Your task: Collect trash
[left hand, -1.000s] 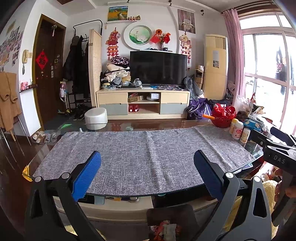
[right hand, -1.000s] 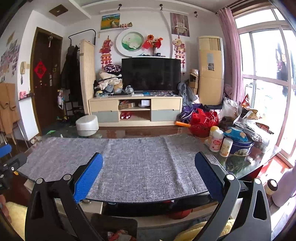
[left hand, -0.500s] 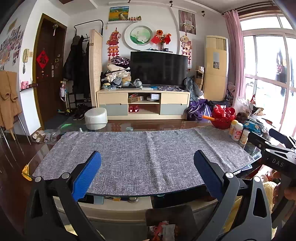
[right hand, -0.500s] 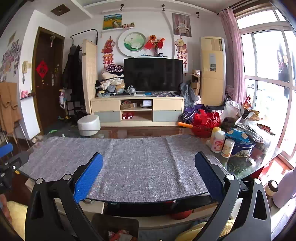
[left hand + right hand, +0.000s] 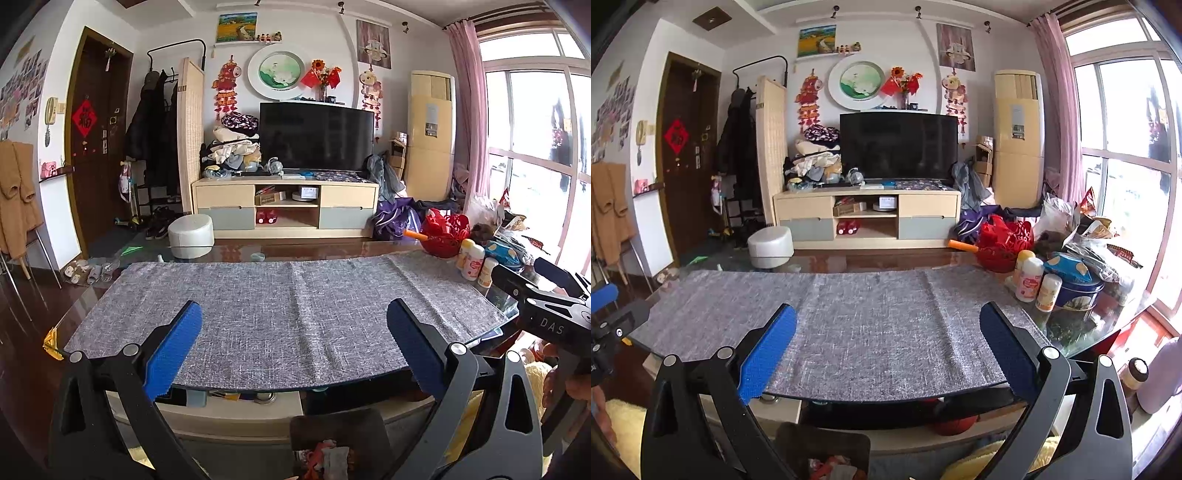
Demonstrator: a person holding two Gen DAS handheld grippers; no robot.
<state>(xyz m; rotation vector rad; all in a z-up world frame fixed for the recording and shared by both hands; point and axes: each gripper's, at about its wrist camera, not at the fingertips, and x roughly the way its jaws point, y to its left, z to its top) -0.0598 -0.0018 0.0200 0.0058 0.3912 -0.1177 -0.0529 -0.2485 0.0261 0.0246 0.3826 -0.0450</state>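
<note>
While both grippers hang side by side over the near edge of the glass table (image 5: 369, 245), nothing is caught in either one. The left gripper (image 5: 293, 350) has its jaws spread wide, blue pads (image 5: 173, 354) far apart with only the grey cloth (image 5: 280, 306) showing between them. The right gripper (image 5: 886, 350) is just as wide and just as empty, and its black body pokes into the left camera's view at the right edge, held by a hand (image 5: 569, 380). The cloth lies flat across most of the tabletop and carries no litter that I can see. Down below, in front of the table and between the two tools, stands a dark bin (image 5: 340, 439) with crumpled red and grey scraps (image 5: 327, 456) already inside; the same bin (image 5: 822, 450) shows low in the right camera too. At the table's right end, off the cloth, a red basket (image 5: 1004, 243) sits beside three small white bottles (image 5: 1028, 278), a blue round tin (image 5: 1078, 291) and a heap of plastic bags (image 5: 1086, 236). Beyond the table are a white stool (image 5: 191, 236), a television (image 5: 316, 134) on its low cabinet (image 5: 286, 208), and a big window (image 5: 1126, 166) to the right.
</note>
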